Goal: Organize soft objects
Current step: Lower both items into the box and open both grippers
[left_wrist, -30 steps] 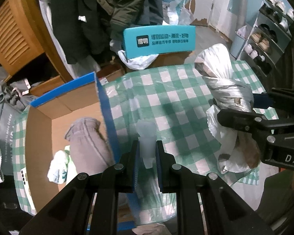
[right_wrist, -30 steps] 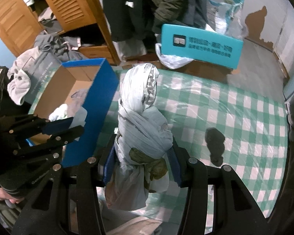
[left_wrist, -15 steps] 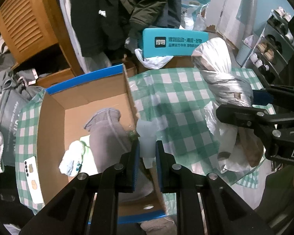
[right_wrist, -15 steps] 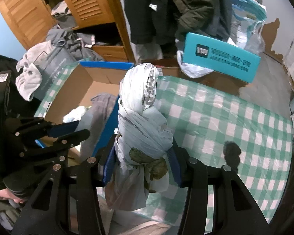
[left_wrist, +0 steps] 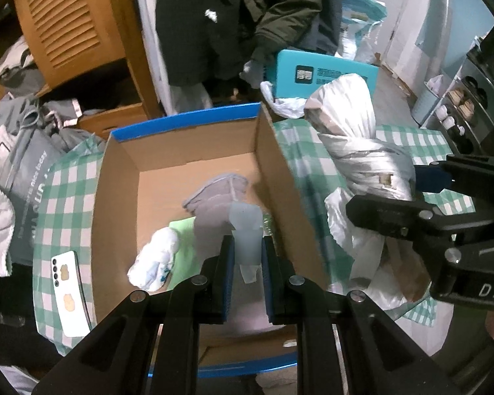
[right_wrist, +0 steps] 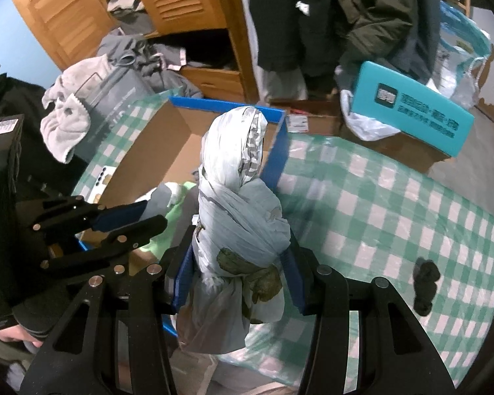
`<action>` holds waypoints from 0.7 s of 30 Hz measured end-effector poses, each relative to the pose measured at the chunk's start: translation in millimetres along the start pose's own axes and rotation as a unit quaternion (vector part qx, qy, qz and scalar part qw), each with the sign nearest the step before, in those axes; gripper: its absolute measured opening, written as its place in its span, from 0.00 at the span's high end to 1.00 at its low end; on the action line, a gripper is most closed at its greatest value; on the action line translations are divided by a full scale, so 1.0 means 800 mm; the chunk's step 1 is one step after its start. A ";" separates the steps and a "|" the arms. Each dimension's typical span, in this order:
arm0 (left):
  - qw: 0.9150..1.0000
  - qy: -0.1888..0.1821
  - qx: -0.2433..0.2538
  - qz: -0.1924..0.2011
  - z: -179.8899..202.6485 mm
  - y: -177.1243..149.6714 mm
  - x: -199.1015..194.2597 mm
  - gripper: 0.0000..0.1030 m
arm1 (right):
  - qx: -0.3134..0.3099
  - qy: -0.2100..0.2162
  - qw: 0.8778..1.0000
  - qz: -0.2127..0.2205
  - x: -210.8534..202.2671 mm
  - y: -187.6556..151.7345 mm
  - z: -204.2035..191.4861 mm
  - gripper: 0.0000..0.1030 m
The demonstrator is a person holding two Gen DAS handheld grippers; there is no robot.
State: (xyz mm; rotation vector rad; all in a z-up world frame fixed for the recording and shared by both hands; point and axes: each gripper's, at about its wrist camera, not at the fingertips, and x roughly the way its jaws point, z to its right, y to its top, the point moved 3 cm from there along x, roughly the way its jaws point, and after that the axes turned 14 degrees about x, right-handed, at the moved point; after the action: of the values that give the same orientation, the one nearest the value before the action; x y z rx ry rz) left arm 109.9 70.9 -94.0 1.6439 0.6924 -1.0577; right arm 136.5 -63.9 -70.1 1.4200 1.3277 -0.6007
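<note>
1. Your left gripper (left_wrist: 247,256) is clamped on a pale, translucent strip of plastic (left_wrist: 246,230) that stands up between its blue pads; the jaws are nearly together with only that thin strip between them.
2. Directly ahead of and below those left fingertips is the open cardboard box (left_wrist: 115,197) with the blue rim. Inside it, just beyond the pads, lies a grey garment (left_wrist: 214,197); to the left of the pads sits a white balled sock (left_wrist: 154,260) on a light green cloth (left_wrist: 181,247).
3. Your right gripper (right_wrist: 238,263) is closed on a knotted bundle (right_wrist: 237,210) of whitish plastic-wrapped fabric, its blue pads pressing on both sides just below the knot. The bundle stands upright out of the jaws, and a loose tail of it hangs down below the pads.
4. From the right gripper, the box (right_wrist: 276,144) is ahead and to the left, its blue right wall just behind the bundle's upper part.
5. In the left wrist view the bundle (left_wrist: 362,151) and the right gripper (left_wrist: 415,197) are to the right of your left tool, beyond the box's right wall and over the green checked tablecloth (left_wrist: 313,177).
6. A small dark object (right_wrist: 425,289) lies on the cloth, well to the right of your right gripper.
7. A white phone (left_wrist: 70,286) lies on the cloth just left of the box.
</note>
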 end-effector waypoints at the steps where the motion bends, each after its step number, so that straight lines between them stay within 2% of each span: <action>1: 1.000 0.001 -0.002 -0.003 -0.004 -0.002 0.002 0.85 | -0.001 0.002 1.000 -0.003 0.003 0.000 -0.003 0.53; 12: 0.999 0.007 -0.035 -0.033 -0.049 -0.031 0.029 0.84 | 0.003 0.015 0.999 -0.030 0.049 0.003 -0.037 0.52; 17: 0.998 0.007 -0.047 -0.040 -0.061 -0.039 0.034 0.83 | 0.008 0.008 0.999 -0.041 0.067 0.000 -0.042 0.52; 20: 0.998 0.009 -0.051 -0.042 -0.065 -0.042 0.035 0.74 | 0.011 0.009 0.999 -0.041 0.068 0.001 -0.045 0.52; 21: 0.998 0.009 -0.052 -0.040 -0.066 -0.042 0.035 0.69 | 0.011 0.009 0.999 -0.041 0.068 0.001 -0.045 0.49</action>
State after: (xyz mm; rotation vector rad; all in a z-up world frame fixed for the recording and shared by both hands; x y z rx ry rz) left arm 110.4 129.8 -128.9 1.5504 0.8171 -1.0463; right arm 140.7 -9.8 -106.2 1.3961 1.4035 -0.6602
